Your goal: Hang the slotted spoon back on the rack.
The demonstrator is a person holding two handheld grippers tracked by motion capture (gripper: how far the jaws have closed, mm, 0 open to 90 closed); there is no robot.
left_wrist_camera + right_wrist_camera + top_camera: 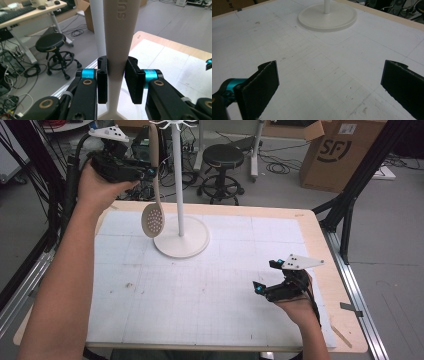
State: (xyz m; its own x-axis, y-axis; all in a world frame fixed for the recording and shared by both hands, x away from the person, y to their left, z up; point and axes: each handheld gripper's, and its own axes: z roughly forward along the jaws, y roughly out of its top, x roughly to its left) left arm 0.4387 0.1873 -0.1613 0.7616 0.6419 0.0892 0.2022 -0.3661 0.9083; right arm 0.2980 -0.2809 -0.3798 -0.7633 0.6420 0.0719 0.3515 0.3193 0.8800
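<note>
The skimmer (154, 195) hangs upright in the air just left of the stand (178, 185), its handle up near the hooks at the stand's top and its perforated bowl down close above the stand's base, not touching it. The left gripper (145, 171) grasps the handle; in the left gripper view the two pads (133, 82) press the pale handle (117, 37) from both sides, with the pole (97, 27) right behind it. So the step in hand looks like hanging the skimmer on the stand, or lifting it off; I cannot tell which from here, nor whether the handle's end is on a hook, since the top is cut off in the high view.

The right gripper (266, 276) rests low over the table (210, 285), well to the right of the stand and nearer the person, jaws wide apart and holding nothing.

If hanging is meant, the next move calls for bringing the handle's hole level with a hook, sliding it on without knocking the pole, then letting go once the skimmer bears its own weight.
</note>
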